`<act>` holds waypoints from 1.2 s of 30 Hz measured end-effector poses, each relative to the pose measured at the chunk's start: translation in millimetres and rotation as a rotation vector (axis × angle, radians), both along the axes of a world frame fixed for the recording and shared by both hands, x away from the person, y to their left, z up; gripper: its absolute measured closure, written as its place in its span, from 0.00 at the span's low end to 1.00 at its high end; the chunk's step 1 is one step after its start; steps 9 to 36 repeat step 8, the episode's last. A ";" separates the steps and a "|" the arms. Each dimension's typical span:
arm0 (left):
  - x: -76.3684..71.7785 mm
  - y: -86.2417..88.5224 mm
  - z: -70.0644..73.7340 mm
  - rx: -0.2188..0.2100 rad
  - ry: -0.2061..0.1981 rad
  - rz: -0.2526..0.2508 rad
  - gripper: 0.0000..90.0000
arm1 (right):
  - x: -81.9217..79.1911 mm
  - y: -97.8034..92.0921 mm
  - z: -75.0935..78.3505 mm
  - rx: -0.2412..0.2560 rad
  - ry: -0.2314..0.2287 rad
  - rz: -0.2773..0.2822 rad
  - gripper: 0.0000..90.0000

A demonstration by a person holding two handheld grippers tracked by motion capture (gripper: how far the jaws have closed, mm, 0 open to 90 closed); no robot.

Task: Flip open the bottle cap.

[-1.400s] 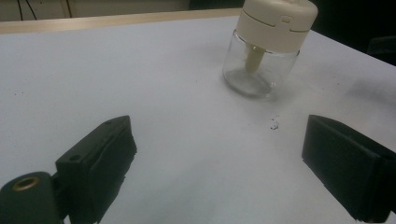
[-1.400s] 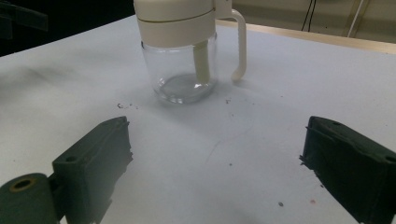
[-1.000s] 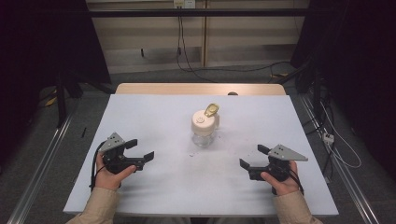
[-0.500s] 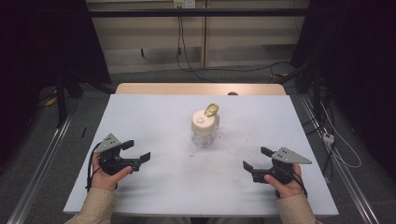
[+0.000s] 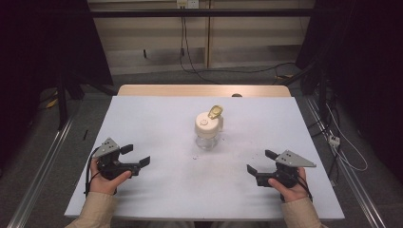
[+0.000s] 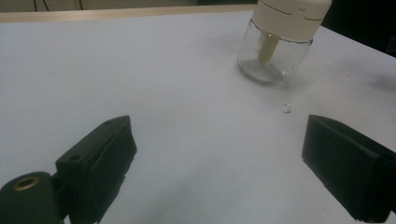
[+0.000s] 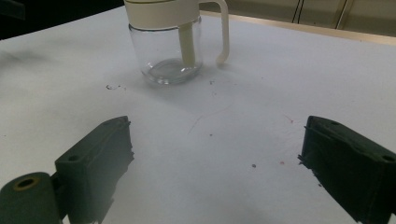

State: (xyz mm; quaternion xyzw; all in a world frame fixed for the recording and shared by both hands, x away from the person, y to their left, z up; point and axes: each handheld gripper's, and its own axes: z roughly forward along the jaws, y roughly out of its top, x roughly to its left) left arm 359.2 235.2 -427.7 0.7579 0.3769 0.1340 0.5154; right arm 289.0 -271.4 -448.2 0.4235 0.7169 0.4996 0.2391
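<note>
From the high view, a clear glass jar (image 5: pixel 207 137) with a cream lid (image 5: pixel 207 124) stands upright near the middle of the white table (image 5: pixel 157 114), a yellowish flip cap (image 5: pixel 215 112) raised at the lid's far edge. The left gripper (image 5: pixel 135 156) rests low at the near left, the right gripper (image 5: pixel 260 161) at the near right; both are held in a hand, jaws spread and holding nothing, each well apart from the jar. Bare tabletop lies between them and it. Beyond the table run floor cables (image 5: pixel 247 70) and metal rails (image 5: pixel 43 161).

In the left gripper view, the two black jaws stand wide over bare table, the jar (image 6: pixel 273 60) ahead at upper right with a cream tube (image 6: pixel 267 46) inside it. A small dark crumb (image 6: pixel 286 111) lies just in front of the jar.

In the right gripper view, the jaws are equally wide and empty. The jar (image 7: pixel 170 53) stands ahead at upper left, its cream handle (image 7: pixel 223 30) on the right side. Small specks (image 7: pixel 112 87) dot the table nearby, perhaps crumbs or stains.
</note>
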 end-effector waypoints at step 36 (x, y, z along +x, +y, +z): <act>0.2 -0.4 -0.3 0.003 -0.001 0.003 0.09 | 0.4 1.5 0.2 -0.007 -0.003 0.005 0.09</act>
